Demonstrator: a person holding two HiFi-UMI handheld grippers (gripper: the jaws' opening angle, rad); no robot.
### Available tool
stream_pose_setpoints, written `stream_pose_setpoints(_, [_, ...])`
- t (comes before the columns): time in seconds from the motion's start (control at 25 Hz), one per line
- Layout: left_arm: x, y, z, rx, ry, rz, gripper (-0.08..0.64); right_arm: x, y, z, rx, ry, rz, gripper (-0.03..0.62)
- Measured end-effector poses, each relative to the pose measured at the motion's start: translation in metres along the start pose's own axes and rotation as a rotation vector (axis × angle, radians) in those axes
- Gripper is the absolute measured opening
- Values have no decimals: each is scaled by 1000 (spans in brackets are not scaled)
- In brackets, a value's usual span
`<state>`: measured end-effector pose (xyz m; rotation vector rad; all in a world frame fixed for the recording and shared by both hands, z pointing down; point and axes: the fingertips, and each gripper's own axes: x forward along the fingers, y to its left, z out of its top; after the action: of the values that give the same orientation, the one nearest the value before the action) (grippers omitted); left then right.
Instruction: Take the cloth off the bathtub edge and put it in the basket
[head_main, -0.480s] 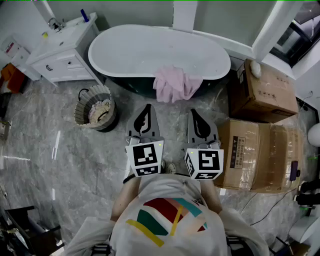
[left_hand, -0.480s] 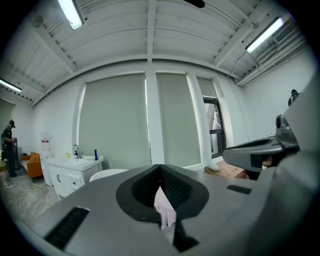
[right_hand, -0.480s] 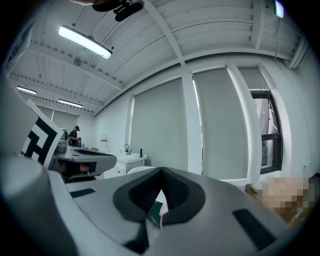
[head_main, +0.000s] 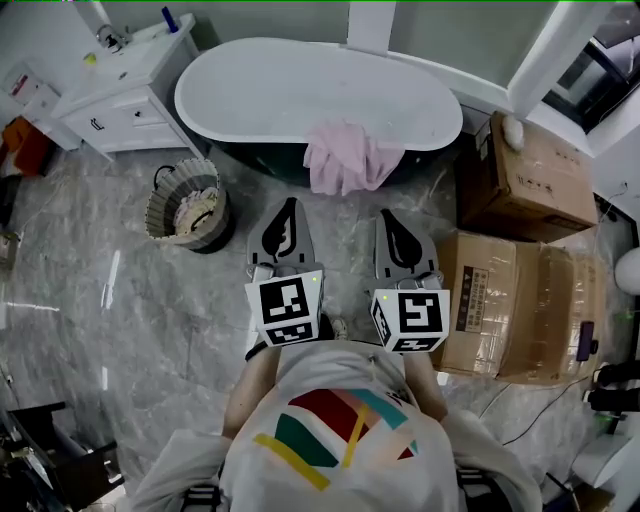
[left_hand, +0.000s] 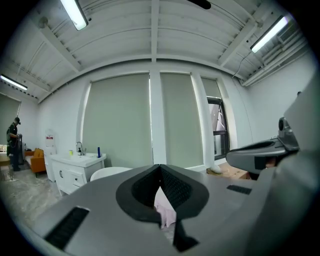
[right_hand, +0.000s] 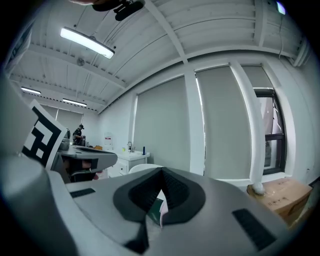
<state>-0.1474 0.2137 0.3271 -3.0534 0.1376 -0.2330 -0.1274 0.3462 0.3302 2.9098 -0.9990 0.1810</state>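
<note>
A pink cloth (head_main: 345, 158) hangs over the near edge of the white bathtub (head_main: 250, 95) and down its dark side. The woven basket (head_main: 188, 212) stands on the floor to the tub's left, with light cloth inside. My left gripper (head_main: 288, 205) and right gripper (head_main: 387, 217) are held side by side, short of the tub, both shut and empty. In the left gripper view the pink cloth (left_hand: 165, 210) shows through the gap behind the shut jaws. The right gripper view shows the tub's edge (right_hand: 145, 168) past its shut jaws.
A white vanity with a sink (head_main: 120, 85) stands left of the tub. Cardboard boxes (head_main: 525, 260) are stacked on the right. A white column (head_main: 555, 50) rises behind them. The floor is grey marble (head_main: 90, 300). A person (left_hand: 12, 140) stands far off to the left.
Both grippers and the view have edged slightly forward, toward the tub. The cloth and the basket have not moved.
</note>
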Motion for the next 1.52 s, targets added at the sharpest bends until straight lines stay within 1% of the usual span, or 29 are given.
stream_pose_setpoints(0.16, [-1, -5, -2, 2, 3, -2, 18, 3, 3, -5, -33, 20, 37, 11])
stream_pose_setpoints(0.32, [2, 3, -2, 12, 8, 18, 18, 3, -2, -1, 2, -11, 19, 11])
stream_pose_setpoints(0.44, [10, 10, -5, 14, 11, 28, 18, 1, -7, 2, -16, -38, 10, 12])
stream_pose_setpoints(0.6, [25, 12, -6, -13, -15, 22, 18, 5, -20, 4, -44, -71, -14, 12])
stream_pose_setpoints(0.76, [46, 12, -3, -12, -27, 12, 18, 18, -34, 3, -46, -64, -39, 12])
stream_pose_setpoints(0.96, [66, 15, 7, -5, -51, 4, 18, 34, -48, 6, -75, -63, -65, 12])
stream_pose_setpoints(1.2, [88, 17, 6, 37, -32, 0, 18, 57, -54, 1, -58, -48, -56, 12])
stream_pose_setpoints(1.28, [95, 19, 5, 42, -24, 1, 18, 63, -52, -2, -51, -41, -52, 12])
stream_pose_setpoints(1.36, [103, 20, 8, 44, -33, -2, 18, 71, -54, -5, -48, -34, -52, 12])
stream_pose_setpoints(1.44, [114, 19, 11, 51, -39, -14, 18, 81, -60, -7, -43, -23, -50, 12])
stream_pose_setpoints(1.52, [128, 15, 7, 58, -21, -35, 18, 92, -68, -8, -38, -16, -52, 12])
